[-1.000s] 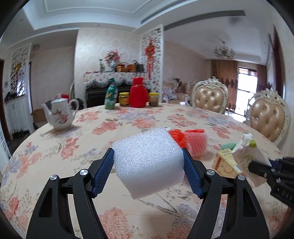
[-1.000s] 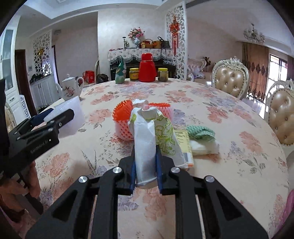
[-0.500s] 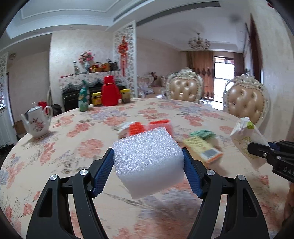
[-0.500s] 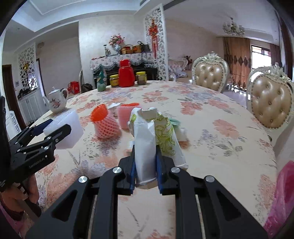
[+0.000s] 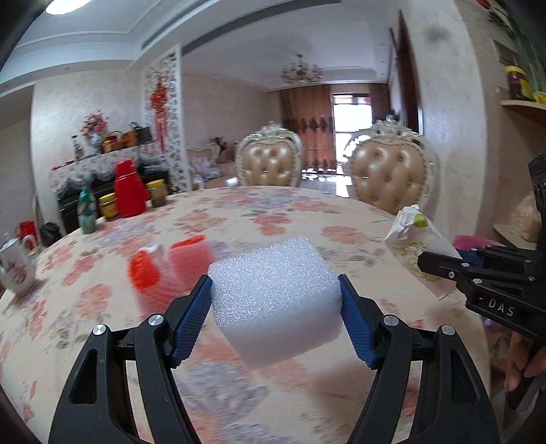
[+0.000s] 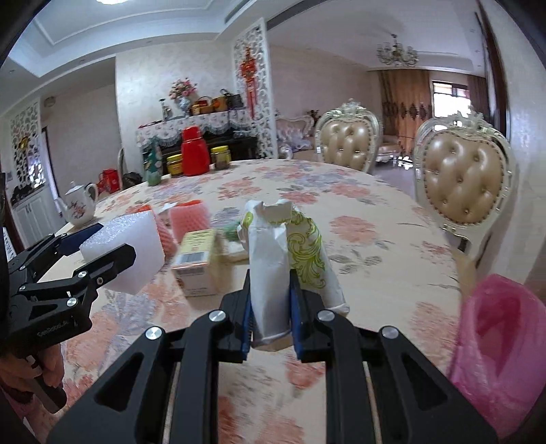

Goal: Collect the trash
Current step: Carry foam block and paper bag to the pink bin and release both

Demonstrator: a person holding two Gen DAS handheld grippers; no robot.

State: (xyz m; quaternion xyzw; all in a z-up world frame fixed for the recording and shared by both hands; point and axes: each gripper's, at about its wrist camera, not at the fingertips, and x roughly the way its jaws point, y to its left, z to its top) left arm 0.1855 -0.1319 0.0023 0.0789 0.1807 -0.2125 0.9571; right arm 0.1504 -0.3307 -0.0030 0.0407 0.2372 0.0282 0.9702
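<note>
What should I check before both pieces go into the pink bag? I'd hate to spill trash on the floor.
1. Left claw grips the foam block: ok.
2. Right claw pinches the paper wrapper: ok.
3. Pink bag mouth open: ok.
4. Bag directly under either piece: not ok, it sits off to the right.
5. Room inside the bag: cannot tell.
6. More trash left on the table: not ok, yellow box remains.

Bright, even daylight from the far window (image 5: pixel 344 126) — ceiling lamp (image 6: pixel 109 1) glares. Tablecloth (image 5: pixel 290 218) smears with motion blur; fisheye bends walls — black vignette at corners.
</note>
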